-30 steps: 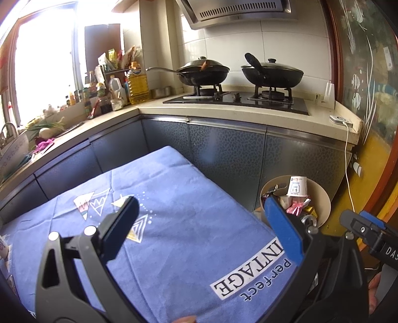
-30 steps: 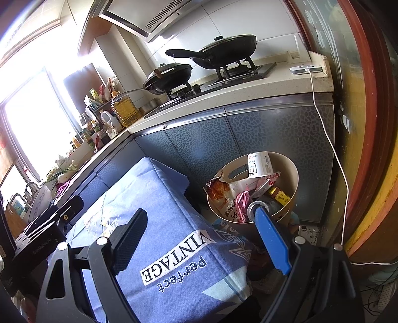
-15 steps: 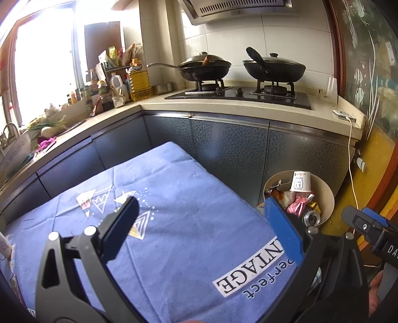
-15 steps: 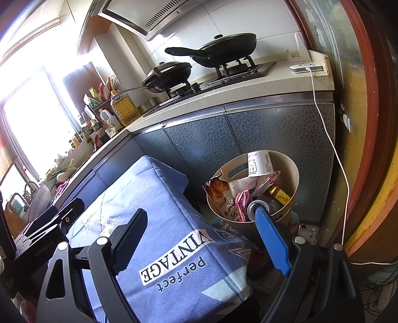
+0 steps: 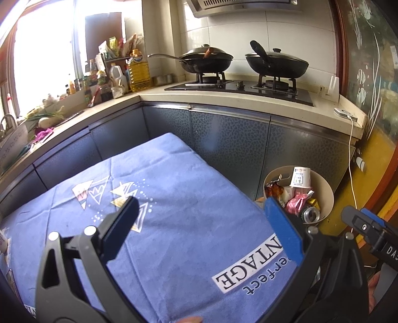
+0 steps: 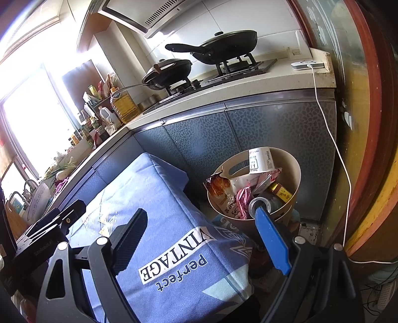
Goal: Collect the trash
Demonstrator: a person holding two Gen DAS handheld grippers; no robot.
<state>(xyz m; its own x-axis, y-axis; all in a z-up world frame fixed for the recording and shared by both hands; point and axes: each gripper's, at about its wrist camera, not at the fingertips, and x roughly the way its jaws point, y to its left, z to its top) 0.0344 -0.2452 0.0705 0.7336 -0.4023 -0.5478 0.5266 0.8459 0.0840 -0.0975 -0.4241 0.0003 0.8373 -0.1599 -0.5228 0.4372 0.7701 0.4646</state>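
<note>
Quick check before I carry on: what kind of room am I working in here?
A home kitchen, by the look of it: two lidded black pans sit on a gas hob, a range hood hangs above, and bottles crowd the counter by the window.

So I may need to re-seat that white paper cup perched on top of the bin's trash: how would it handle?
The white paper cup looks empty, so probably light. It lies tilted on loose wrappers against the beige round bin, so a nudge may roll or topple it. Its thin wall would likely crush under a hard squeeze.
</note>
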